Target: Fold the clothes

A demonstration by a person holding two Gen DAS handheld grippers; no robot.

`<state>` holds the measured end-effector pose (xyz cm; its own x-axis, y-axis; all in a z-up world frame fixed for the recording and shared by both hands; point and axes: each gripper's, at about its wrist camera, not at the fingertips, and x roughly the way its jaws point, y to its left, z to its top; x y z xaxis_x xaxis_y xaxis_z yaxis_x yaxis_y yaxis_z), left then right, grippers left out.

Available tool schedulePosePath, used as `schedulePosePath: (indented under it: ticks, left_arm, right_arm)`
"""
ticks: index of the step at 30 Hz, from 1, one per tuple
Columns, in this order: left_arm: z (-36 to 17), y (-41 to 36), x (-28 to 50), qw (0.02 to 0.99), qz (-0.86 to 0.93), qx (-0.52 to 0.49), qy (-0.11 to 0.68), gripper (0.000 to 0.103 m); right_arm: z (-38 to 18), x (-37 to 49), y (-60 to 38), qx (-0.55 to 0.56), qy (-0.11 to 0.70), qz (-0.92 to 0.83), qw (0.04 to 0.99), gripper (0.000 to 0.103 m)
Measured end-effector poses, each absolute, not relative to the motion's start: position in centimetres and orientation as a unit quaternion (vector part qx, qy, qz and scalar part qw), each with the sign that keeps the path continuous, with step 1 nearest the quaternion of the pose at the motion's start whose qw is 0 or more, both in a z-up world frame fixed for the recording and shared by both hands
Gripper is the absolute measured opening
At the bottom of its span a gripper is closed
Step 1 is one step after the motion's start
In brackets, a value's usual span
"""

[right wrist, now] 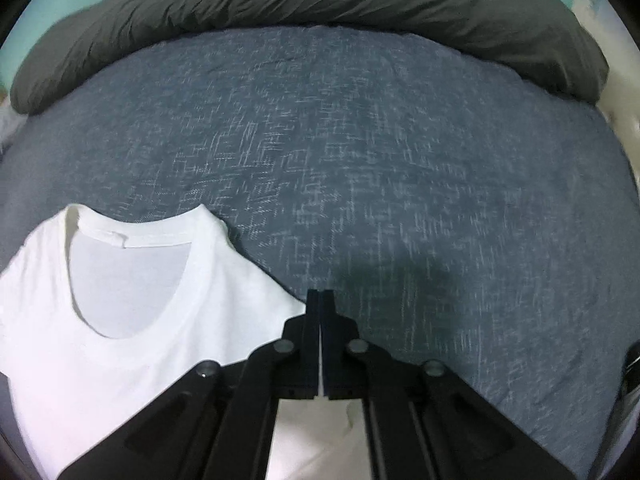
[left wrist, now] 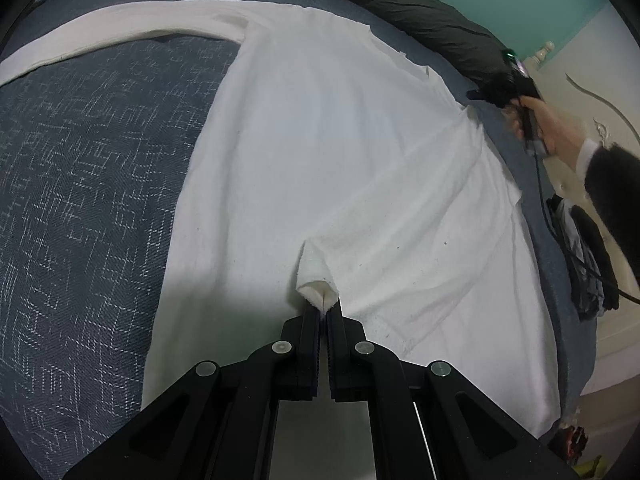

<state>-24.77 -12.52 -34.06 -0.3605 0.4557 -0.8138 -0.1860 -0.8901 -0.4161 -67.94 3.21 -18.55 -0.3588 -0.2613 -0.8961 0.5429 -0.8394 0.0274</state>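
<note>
The blue bedspread [right wrist: 400, 160] carries the white T-shirt [left wrist: 320, 140], spread flat, neckline at nine o'clock in the right wrist view. The left gripper [left wrist: 322, 307] clamps a pinch of hem; the right gripper [right wrist: 321, 300] is clenched at the shoulder edge, though whether on cloth cannot be told. A neat fold probably needs both lifted together, keeping the cloth taut.

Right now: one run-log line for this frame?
step: fold white T-shirt | left gripper: shut on T-shirt fabric pinch | right gripper: shut at shoulder edge, grip unclear | surface: blue bedspread
</note>
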Motion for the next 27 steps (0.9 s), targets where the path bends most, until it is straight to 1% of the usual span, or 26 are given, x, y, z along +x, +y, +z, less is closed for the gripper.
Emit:
schedulePosePath:
  ticks: [1,3,4,5,7,14,15,16,17,19,20,23,27]
  left_arm:
    - [-34.1,-12.6,-24.7,0.197,0.815,-0.530,-0.128,0.003]
    - [-34.1,-12.6,-24.6,0.196,0.815,-0.530,-0.128,0.003]
    - [-34.0,-12.6,-24.6,0.196,0.815,-0.530,-0.127,0.003]
    - [-34.0,-12.6,-24.6,0.196,0.816,-0.530,-0.127,0.003]
    - [-33.9,-12.6,-24.7,0.195,0.816,-0.530,-0.127,0.003]
    - [-33.9,-12.1,-25.1,0.195,0.815,-0.531,-0.124,0.003]
    - [-34.0,-12.0,-25.2,0.196,0.815,-0.531,-0.124,0.003]
    - [-34.0,-11.9,-25.4,0.196,0.814,-0.532,-0.125,0.003]
    - [-34.0,-11.9,-25.4,0.197,0.814,-0.532,-0.124,0.003]
    - [-34.0,-12.2,-25.3,0.198,0.814,-0.532,-0.124,0.003]
    - [-34.0,-12.4,-25.1,0.198,0.814,-0.532,-0.124,0.003]
    - [-33.9,-12.2,-25.1,0.200,0.815,-0.531,-0.119,0.003]
    - [-34.1,-12.1,-24.9,0.200,0.814,-0.533,-0.116,0.003]
  right_arm:
    - [-18.0,-67.8,4.0,0.497,0.129,-0.818,0.258,0.001]
    - [-17.4,-67.6,5.7,0.489,0.113,-0.819,0.277,0.006]
    - [-17.3,-67.5,6.5,0.489,0.104,-0.817,0.287,0.017]
    - [-17.3,-67.2,6.9,0.490,0.103,-0.815,0.293,0.030]
    - [-17.3,-66.8,7.6,0.491,0.105,-0.810,0.303,0.041]
    - [-19.0,-65.8,7.2,0.502,0.127,-0.793,0.321,0.039]
    - [-19.4,-65.8,6.7,0.508,0.132,-0.787,0.324,0.038]
    - [-19.9,-65.6,6.2,0.513,0.144,-0.784,0.318,0.033]
    - [-20.1,-65.6,5.8,0.513,0.150,-0.784,0.315,0.024]
    - [-20.2,-65.6,5.4,0.506,0.144,-0.791,0.312,0.011]
    - [-20.2,-65.7,5.3,0.504,0.138,-0.795,0.308,0.009]
    - [-20.2,-65.8,4.7,0.495,0.147,-0.802,0.299,0.006]
    - [-20.3,-67.1,4.3,0.500,0.130,-0.810,0.277,0.006]
